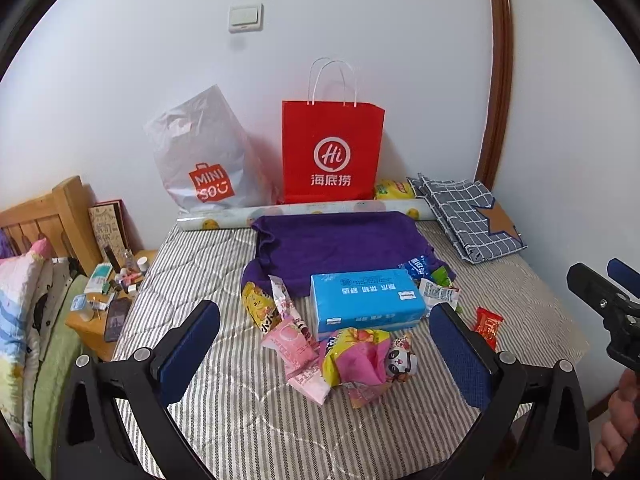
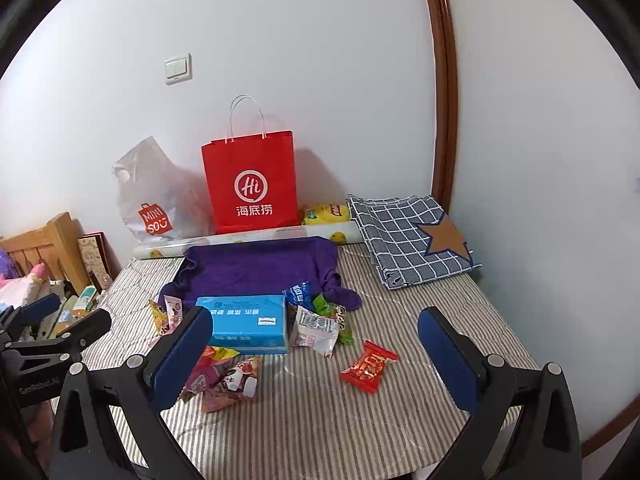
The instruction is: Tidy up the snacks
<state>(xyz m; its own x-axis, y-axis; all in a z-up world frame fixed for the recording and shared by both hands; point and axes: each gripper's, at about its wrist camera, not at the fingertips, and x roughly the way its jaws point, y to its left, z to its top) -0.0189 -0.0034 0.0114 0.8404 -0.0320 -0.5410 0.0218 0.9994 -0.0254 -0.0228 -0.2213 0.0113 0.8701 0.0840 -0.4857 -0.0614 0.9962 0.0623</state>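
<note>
Partly hidden snacks (image 2: pixel 224 376), blue box (image 2: pixel 244 326) behind

We hold the left gripper (image 1: pixel 325 344) low over the striped mattress (image 1: pixel 200 280), its jaws spread wide, the two blue pads (image 1: pixel 188 350) well apart and touching nothing. We hold the right gripper (image 2: pixel 316 354) beside it over the same mattress, at about the same height, jaws equally wide, its blue pads (image 2: pixel 448 364) clear of the surface. Both point toward the far end of the mattress. In the left wrist view, part of our right hand (image 1: pixel 618 420) shows at the mattress's right edge, wrapped around the right gripper's handle.
</note>
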